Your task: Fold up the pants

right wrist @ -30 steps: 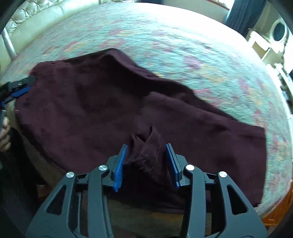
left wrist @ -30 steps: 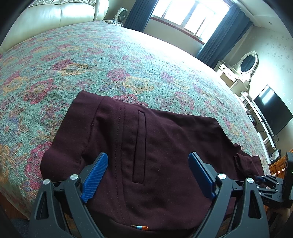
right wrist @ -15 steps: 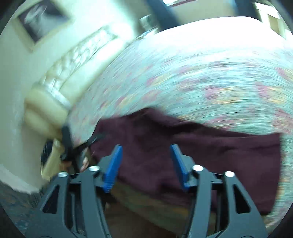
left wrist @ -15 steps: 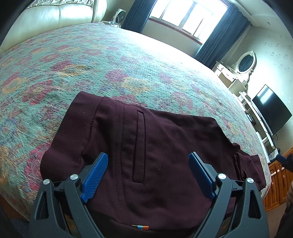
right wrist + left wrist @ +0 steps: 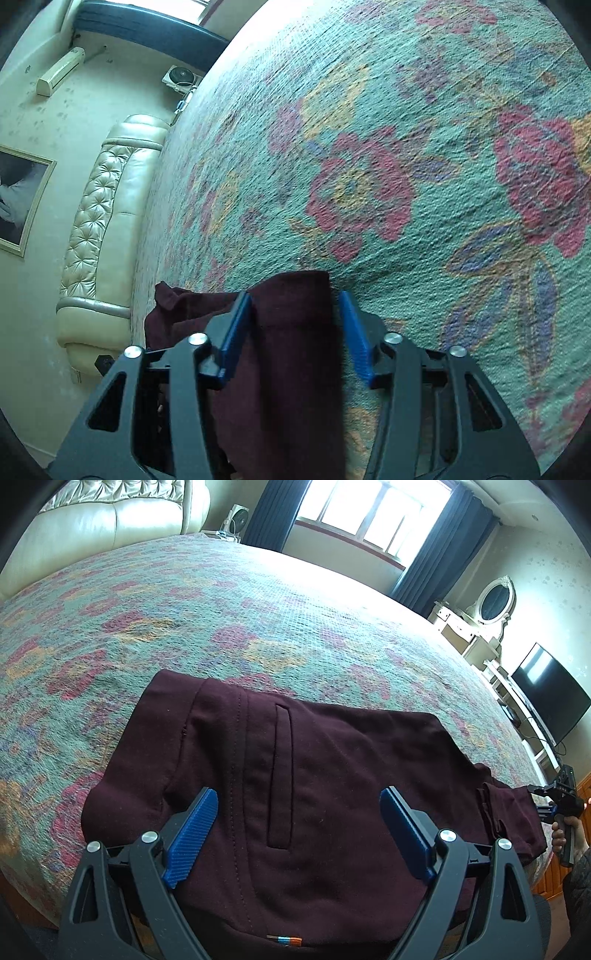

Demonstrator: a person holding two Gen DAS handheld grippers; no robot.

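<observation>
Dark maroon pants lie flat on the flowered bedspread, waistband and welt pocket near me. My left gripper hovers wide open over the waist area and holds nothing. My right gripper is open with the jaws on either side of the folded leg end; the cloth runs between the blue pads without being pinched. In the left wrist view the right gripper sits at the far right end of the leg.
A cream leather headboard stands at the back left. A dresser with an oval mirror and a television are on the right. The bed's near edge runs just below the waistband.
The right gripper let go of the bunched cloth, swung away, and now sits at the leg end, viewing across the bed. The left gripper has barely moved.
</observation>
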